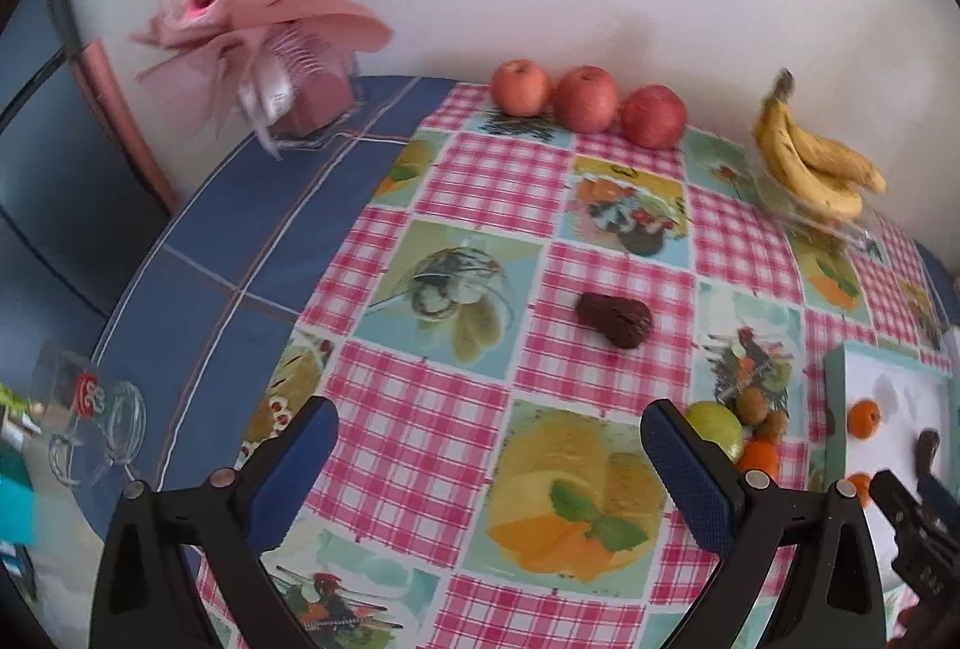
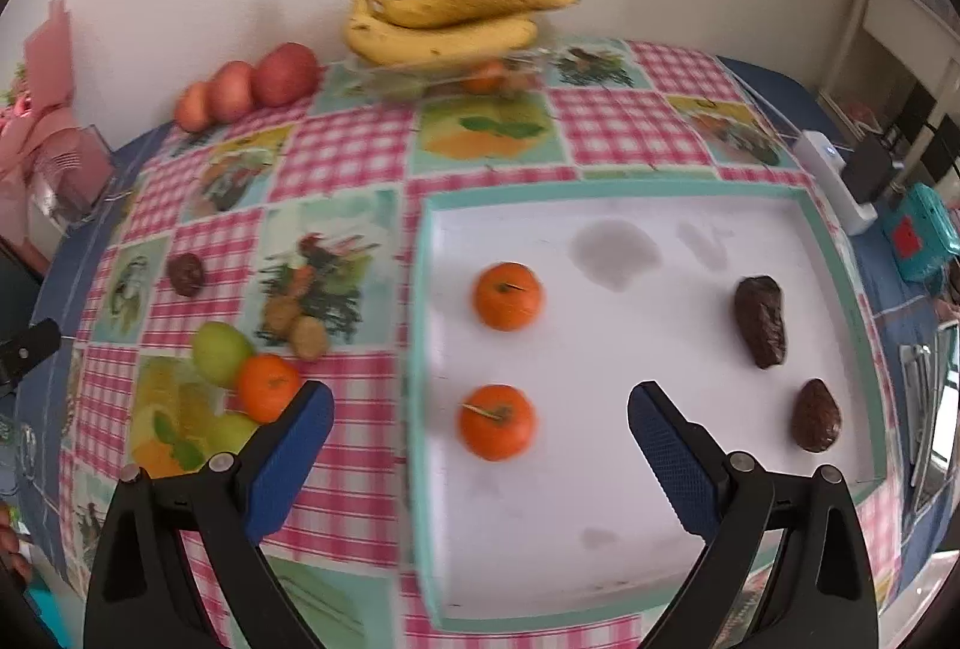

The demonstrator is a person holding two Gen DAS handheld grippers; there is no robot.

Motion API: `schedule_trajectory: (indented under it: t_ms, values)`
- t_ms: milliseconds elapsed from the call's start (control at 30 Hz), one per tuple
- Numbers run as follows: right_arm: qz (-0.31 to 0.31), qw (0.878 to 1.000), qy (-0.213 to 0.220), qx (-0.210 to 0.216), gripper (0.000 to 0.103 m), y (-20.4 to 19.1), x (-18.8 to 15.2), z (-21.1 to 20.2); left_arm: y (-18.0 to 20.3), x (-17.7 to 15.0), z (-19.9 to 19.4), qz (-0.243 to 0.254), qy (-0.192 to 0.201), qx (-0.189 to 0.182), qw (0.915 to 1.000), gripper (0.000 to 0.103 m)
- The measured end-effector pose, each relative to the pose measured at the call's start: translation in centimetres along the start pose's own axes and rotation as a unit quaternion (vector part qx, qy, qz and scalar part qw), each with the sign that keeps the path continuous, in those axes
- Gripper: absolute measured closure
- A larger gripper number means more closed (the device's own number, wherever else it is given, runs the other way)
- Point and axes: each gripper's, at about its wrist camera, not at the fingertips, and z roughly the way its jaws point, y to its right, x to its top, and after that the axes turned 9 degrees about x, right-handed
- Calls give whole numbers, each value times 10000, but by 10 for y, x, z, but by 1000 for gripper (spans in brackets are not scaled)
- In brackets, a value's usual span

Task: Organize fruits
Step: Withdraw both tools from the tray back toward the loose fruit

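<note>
The left gripper (image 1: 489,460) is hanging wide apart over the checked tablecloth (image 1: 420,409), holding nothing and touching nothing. The right gripper (image 2: 480,445) is gaping just as wide above the near part of the white tray (image 2: 600,499), also empty, with the nearer tangerine (image 2: 497,421) sitting in the gap's line of sight but not between the pads.

On the tray, two tangerines are lying in a column on the left, the farther one (image 2: 507,295) beyond the nearer, and two dark avocados (image 2: 759,312) are lying on the right side. Still loose on the cloth are a third avocado (image 1: 615,319) out ahead of the left gripper, and a small cluster nearer the tray: a green fruit (image 2: 221,352), a tangerine (image 2: 267,386) touching it, and a brown kiwi (image 2: 309,337) just beside them.

I'd guess the lone avocado is next for the left side. It is looking soft and wrinkled, so coming down across its thick middle, closing gently and lifting straight up should be keeping it from rolling or bruising.
</note>
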Motion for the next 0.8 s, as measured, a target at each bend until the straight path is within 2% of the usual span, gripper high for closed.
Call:
schedule_trajectory:
  t_ms: [133, 233, 400, 600, 800]
  values:
    - [48, 9982, 178, 567, 4, -14, 3, -5, -16, 3, -2, -290, 104, -85, 9995, 1]
    - [15, 9966, 327, 759, 4, -24, 6, -8, -21, 5, -3, -417, 205, -160, 9988, 0]
    - [-136, 9953, 407, 867, 4, -39, 9, -6, -20, 10, -3, -543, 275, -256, 9978, 0]
    - [-214, 9949, 310, 938, 4, -48, 17, 1, -23, 17, 4, -891, 370, -463, 9943, 0]
    - [-307, 9934, 471, 998, 4, -55, 36, -2, -9, 32, 5, -806, 513, -566, 9938, 0]
